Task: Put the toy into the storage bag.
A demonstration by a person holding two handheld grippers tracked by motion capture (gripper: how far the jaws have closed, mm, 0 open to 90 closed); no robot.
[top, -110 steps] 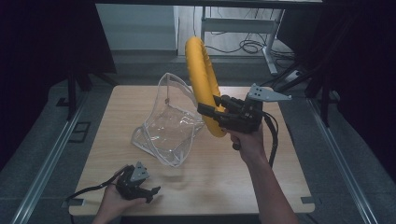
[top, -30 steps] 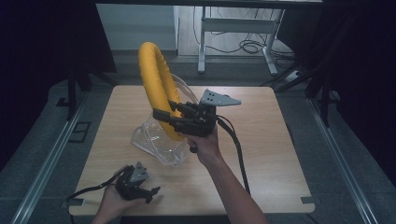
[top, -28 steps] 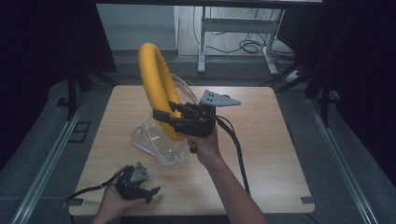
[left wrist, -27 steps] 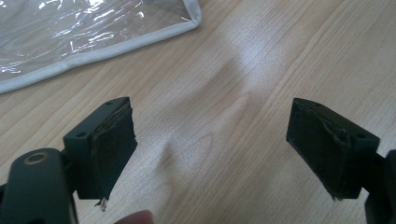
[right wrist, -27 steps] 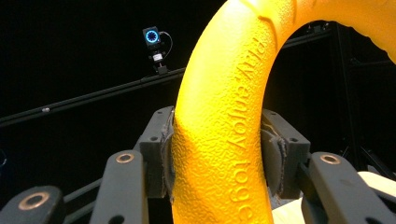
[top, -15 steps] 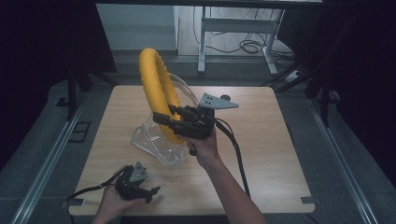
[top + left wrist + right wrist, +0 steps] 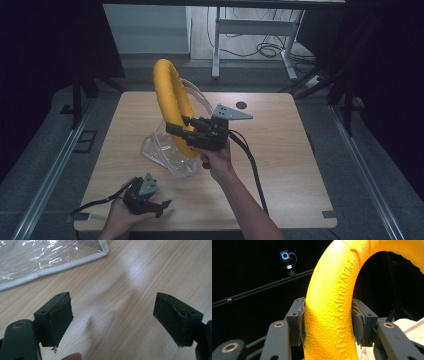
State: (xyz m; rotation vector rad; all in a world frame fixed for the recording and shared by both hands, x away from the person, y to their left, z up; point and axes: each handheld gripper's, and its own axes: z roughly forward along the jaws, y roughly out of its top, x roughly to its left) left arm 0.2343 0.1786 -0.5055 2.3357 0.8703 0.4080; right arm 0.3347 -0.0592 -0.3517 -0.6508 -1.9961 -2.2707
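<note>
You are working at a light wooden table [image 7: 280, 165] with rounded corners, set in a dim room: grey floor around it, dark curtains at both sides, and beyond its far edge a pale metal frame [image 7: 250, 27] with cables lying on the floor beneath it. A small black disc [image 7: 241, 105] sits on the table near the far edge.

Count of things: one yellow ring [image 7: 172, 107], one clear plastic bag [image 7: 167, 152] with a pale trimmed edge, two grippers.

Your right gripper [image 7: 180, 125] is held above the bag, its jaws clamped on the ring's lower arc; in the right gripper view the pads [image 7: 301, 320] press into the yellow foam from both sides. The ring stands on edge over the bag, its plane upright, top leaning toward the far edge of the table, so its height runs up from the gripper. Raised lettering runs along its rim.

Your left gripper [image 7: 159, 204] rests nearer you than the bag, down by the table's near edge, with its jaws wide apart over bare wood. The bag's trimmed corner [image 7: 103, 250] lies just ahead of them.
</note>
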